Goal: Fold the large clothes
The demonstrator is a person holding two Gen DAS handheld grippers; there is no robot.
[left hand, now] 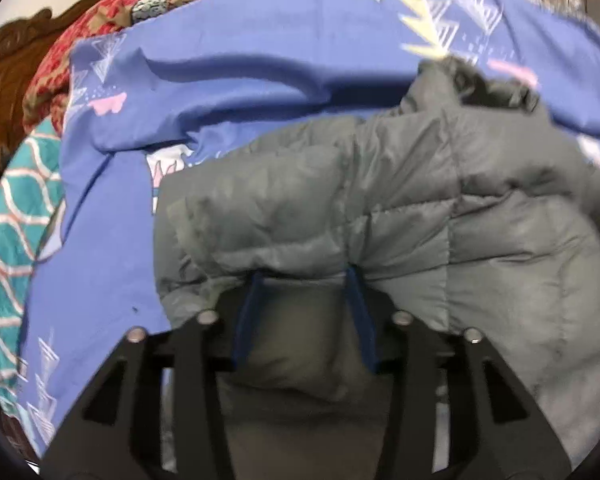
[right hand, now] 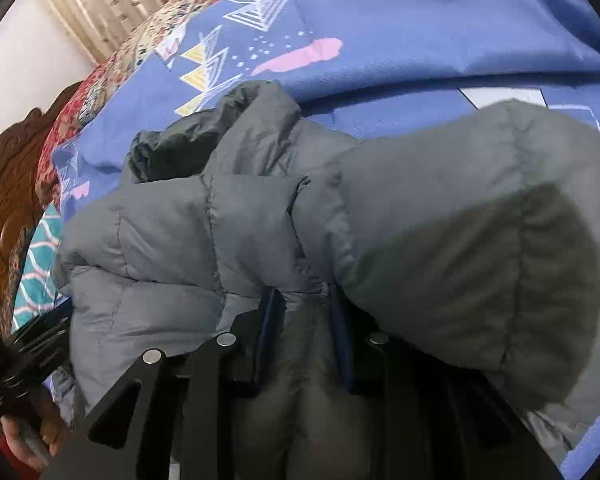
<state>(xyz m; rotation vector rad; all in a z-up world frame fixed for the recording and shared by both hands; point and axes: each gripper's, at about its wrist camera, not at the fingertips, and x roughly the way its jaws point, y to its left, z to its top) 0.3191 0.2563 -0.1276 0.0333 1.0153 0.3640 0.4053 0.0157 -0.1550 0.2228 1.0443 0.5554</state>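
Only the right wrist view shows the person's hand (right hand: pixel 28 444) on the left gripper (right hand: pixel 32 360); the left view shows the fur-trimmed hood (left hand: pixel 488 88) pointing away. The grey padded jacket (left hand: pixel 380 208) lies bunched on the blue patterned sheet (left hand: pixel 260 48), its long axis unclear. Jacket fabric sits between each gripper's parted fingers, left gripper (left hand: pixel 306 276), right gripper (right hand: pixel 302 292); whether they pinch it, I cannot tell. A carved wooden headboard (right hand: pixel 4 200) stands beyond.

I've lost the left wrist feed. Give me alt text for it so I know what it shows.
The left gripper has a fold of the grey puffer jacket between its blue-padded fingers; whether they still press on it is unclear. The jacket lies bunched on a blue patterned sheet, its hood toward the upper right.
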